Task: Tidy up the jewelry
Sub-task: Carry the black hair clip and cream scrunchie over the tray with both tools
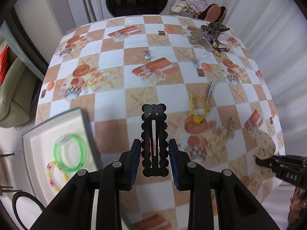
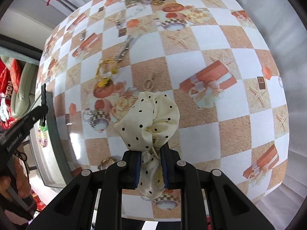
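Left hand-held gripper [image 1: 154, 159] clamping black hair clip [image 1: 154, 140] beside tray [image 1: 86, 122] edge, right hand-held gripper [image 2: 151, 165] pinching dotted scrunchie [image 2: 148, 118]

Surface finishes, both wrist views.
Matt black scalloped plastic-looking hair clip [image 1: 154, 141]; satiny cream polka-dot cloth scrunchie [image 2: 151, 118]; translucent glossy green plastic bangle [image 1: 70, 152]; glossy checkered desk [image 1: 115, 72] covering.

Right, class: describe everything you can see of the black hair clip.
The black scallop-edged snap hair clip looks like matte metal, flat and long, with a central slot and a small rivet at its far end. It points forward, lifted above the checked tablecloth, gripped at its near end between the left gripper fingers.
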